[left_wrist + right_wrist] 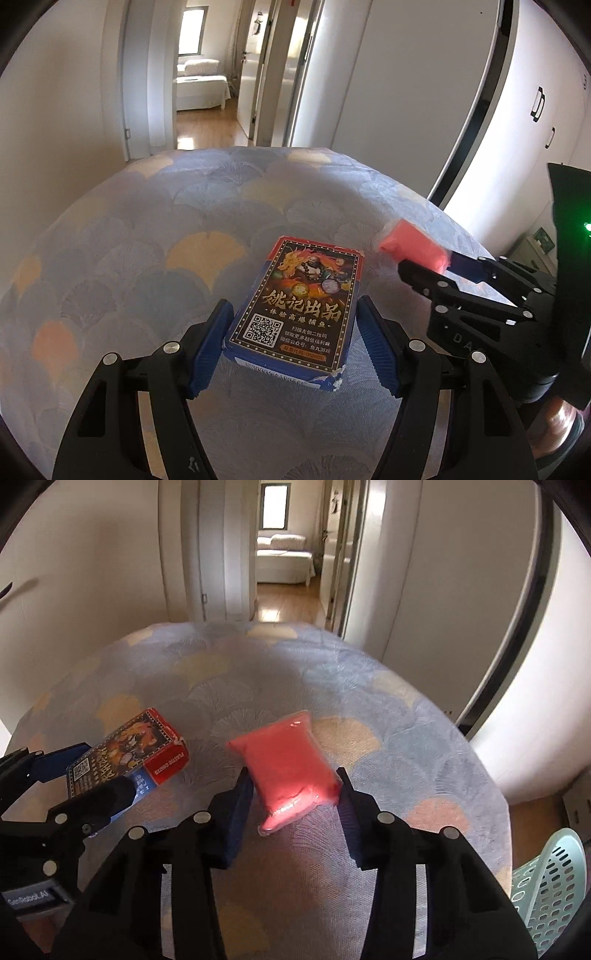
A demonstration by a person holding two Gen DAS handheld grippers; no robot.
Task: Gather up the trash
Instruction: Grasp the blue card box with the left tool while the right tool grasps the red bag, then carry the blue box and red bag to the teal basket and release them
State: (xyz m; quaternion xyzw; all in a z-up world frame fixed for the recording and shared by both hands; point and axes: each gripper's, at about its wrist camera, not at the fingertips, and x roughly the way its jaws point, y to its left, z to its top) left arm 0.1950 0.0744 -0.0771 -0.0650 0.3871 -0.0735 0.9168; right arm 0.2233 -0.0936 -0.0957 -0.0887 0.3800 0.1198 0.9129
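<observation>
A playing-card box (299, 314) with a dragon picture and QR code sits between my left gripper's (295, 343) blue pads, which close on its sides; it seems lifted slightly off the bed. It also shows in the right wrist view (129, 757). A pink sealed plastic packet (288, 771) sits between my right gripper's (295, 801) pads, which press its sides. In the left wrist view the packet (413, 247) sticks out of the right gripper (428, 266) over the bed.
Both items are over a bed (147, 240) with a blue and yellow fan-pattern cover. A pale green perforated basket (550, 882) stands at the lower right. White wardrobe doors (517, 110) are to the right, an open doorway (284, 572) beyond.
</observation>
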